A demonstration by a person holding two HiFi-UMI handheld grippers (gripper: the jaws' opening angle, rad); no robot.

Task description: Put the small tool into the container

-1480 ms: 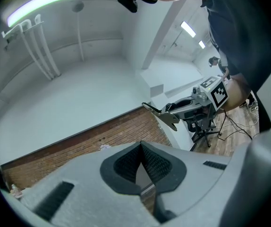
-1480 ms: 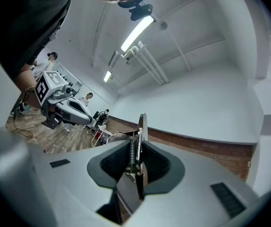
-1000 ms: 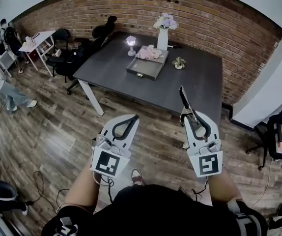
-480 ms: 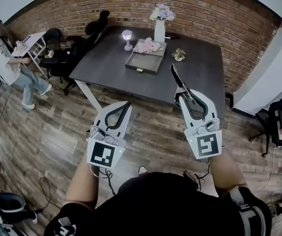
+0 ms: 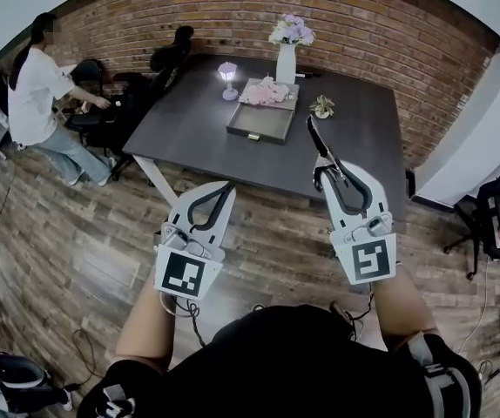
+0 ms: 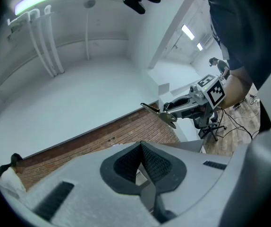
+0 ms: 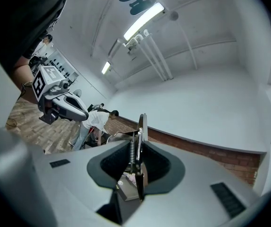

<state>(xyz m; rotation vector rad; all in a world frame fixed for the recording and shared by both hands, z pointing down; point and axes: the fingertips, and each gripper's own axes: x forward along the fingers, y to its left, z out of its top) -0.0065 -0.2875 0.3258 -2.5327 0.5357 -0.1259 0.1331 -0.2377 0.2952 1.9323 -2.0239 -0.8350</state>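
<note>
Little of the job is done, by my reading: the right tool (image 5: 323,165) is clamped on what looks like small sprung pliers (image 5: 315,138), whose spring and metal arms stand between its pads in the right gripper view and whose dark end pokes out ahead. They are carried in the air over the floor (image 5: 76,233), well short of the container (image 5: 252,133). The left tool (image 5: 230,185) has its jaws together on nothing. What remains is the reach to the tabletop (image 5: 193,116), bringing the pliers over the container and letting go. The container sits toward the middle of the tabletop, its near part bare grey and some pinkish stuff at its far end. The tabletop's near edge lies between the tools and the container, so the carry must pass above that edge. The near side is open. A vase (image 5: 286,59) stands just behind the container, a lamp (image 5: 229,78) to its left, a small plant (image 5: 322,107) to its right. A person (image 5: 37,94) and chairs (image 5: 167,55) are well off to the left.
</note>
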